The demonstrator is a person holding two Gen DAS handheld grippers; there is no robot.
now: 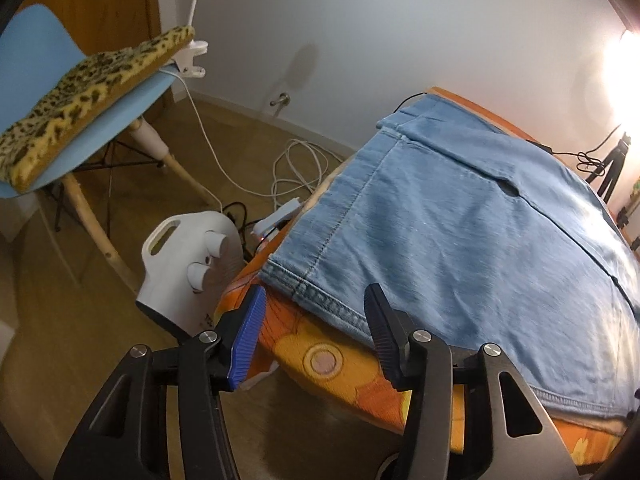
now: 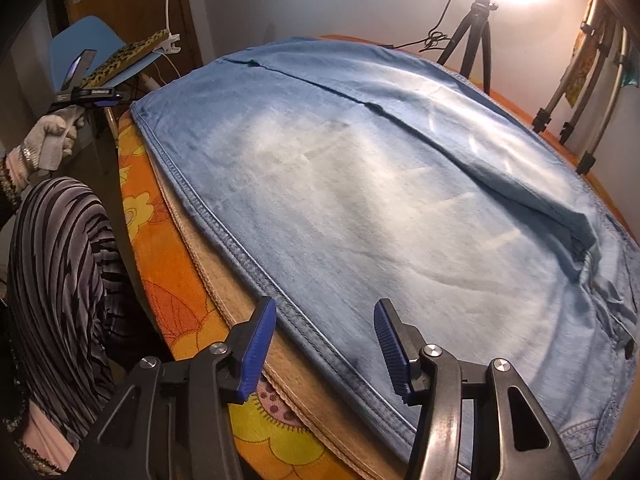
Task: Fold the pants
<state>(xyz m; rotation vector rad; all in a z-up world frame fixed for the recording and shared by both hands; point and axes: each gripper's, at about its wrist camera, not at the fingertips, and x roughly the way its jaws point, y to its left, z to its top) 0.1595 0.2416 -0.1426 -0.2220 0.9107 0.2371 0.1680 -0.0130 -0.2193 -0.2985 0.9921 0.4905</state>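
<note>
Light blue denim pants (image 2: 360,184) lie flat on an orange floral cloth (image 2: 160,240) that covers the table. In the left wrist view the pants (image 1: 460,220) show their leg hems at the near corner. My left gripper (image 1: 312,328) is open, its blue pads just short of the hem corner, over the table edge. My right gripper (image 2: 324,344) is open and hovers over the pants' near side seam, around mid-length. The left gripper also shows far off in the right wrist view (image 2: 92,92), held by a gloved hand.
A blue chair (image 1: 80,120) with a leopard cushion (image 1: 92,92) stands left of the table. A white fan heater (image 1: 188,264) and cables (image 1: 296,168) lie on the floor. Tripods (image 2: 476,32) and a bright lamp stand behind the table. The person's striped sleeve (image 2: 60,272) is at left.
</note>
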